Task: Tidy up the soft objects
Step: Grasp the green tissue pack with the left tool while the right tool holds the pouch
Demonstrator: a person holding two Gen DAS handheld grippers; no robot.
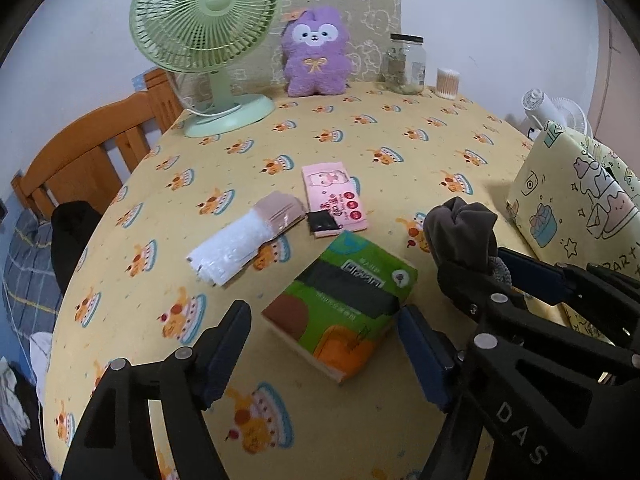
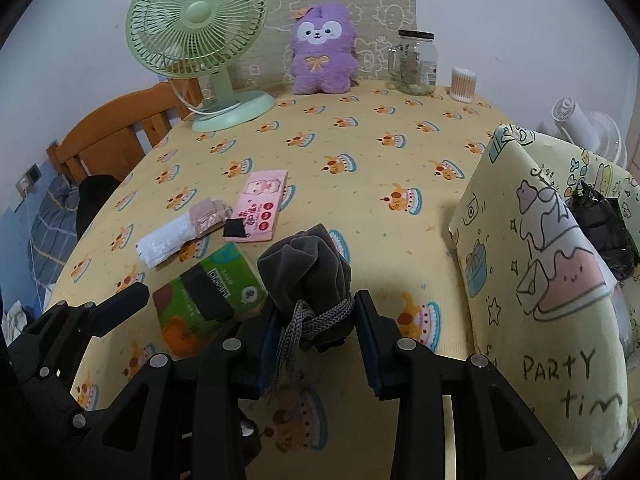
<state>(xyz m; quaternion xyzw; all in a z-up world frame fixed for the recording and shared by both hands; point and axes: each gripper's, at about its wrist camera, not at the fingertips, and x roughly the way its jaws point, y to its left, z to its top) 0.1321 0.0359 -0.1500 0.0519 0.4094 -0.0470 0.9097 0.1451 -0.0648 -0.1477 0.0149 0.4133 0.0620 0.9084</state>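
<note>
My left gripper (image 1: 324,346) is open and straddles a green tissue pack (image 1: 344,300) that lies flat on the yellow tablecloth; the pads stand just off its sides. My right gripper (image 2: 316,332) is shut on a grey drawstring pouch (image 2: 306,268), held above the cloth with its cord hanging down. The same pouch (image 1: 464,236) shows to the right in the left wrist view. Beyond lie a pink tissue pack (image 1: 334,196), a small black item (image 1: 322,222) and a white and beige folded bundle (image 1: 240,244). A purple plush (image 1: 316,52) sits at the back.
A pale yellow cartoon-print bag (image 2: 536,280) stands at the right with a black thing (image 2: 604,232) inside. At the back are a green fan (image 1: 208,40), a glass jar (image 1: 406,64) and a tub of cotton swabs (image 1: 448,82). A wooden chair (image 1: 80,152) stands at the left edge.
</note>
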